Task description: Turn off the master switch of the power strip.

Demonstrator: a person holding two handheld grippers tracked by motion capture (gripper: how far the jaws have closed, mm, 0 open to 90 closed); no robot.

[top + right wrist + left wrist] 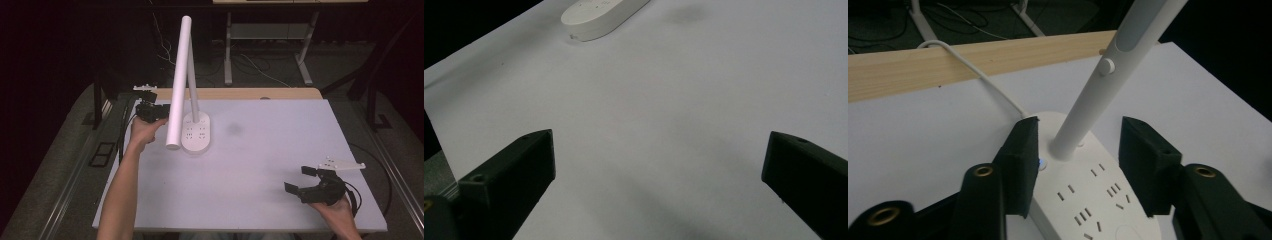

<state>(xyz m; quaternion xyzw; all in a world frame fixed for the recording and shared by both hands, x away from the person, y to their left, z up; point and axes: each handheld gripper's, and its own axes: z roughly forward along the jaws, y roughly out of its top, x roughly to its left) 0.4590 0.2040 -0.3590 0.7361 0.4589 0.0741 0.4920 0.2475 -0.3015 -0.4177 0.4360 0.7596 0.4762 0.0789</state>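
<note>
High view had the white table [280,165] taking up most of the frame, with a strip of bare wood edge [240,93] along its far side. Next biggest thing was the white desk lamp [181,80]: its long tube head leaned down toward the near-left while the thinner stem [192,97] rose tilted from the oval base [197,133], which sat flat on the table at the far left. That base doubled as a power strip, rows of socket slots on top.

Left gripper [150,111] was held up at the far-left edge of the table, just beside the lamp head. From the left gripper view its jaws were spread apart, one on either side of the stem [1093,95], not touching it as far as I could tell. You could also see a little round button [1106,66] on the stem, a white cord [979,75] running off the back of the base [1088,195] over the wood edge, and a tiny blue light [1041,162] by the left jaw.

Right gripper [306,181] sat low at the near-right corner of the table, well apart from the lamp, jaws wide open with nothing between them. In the right gripper view it was pretty much bare tabletop [664,125] with the end of the base [599,17] far off.
</note>
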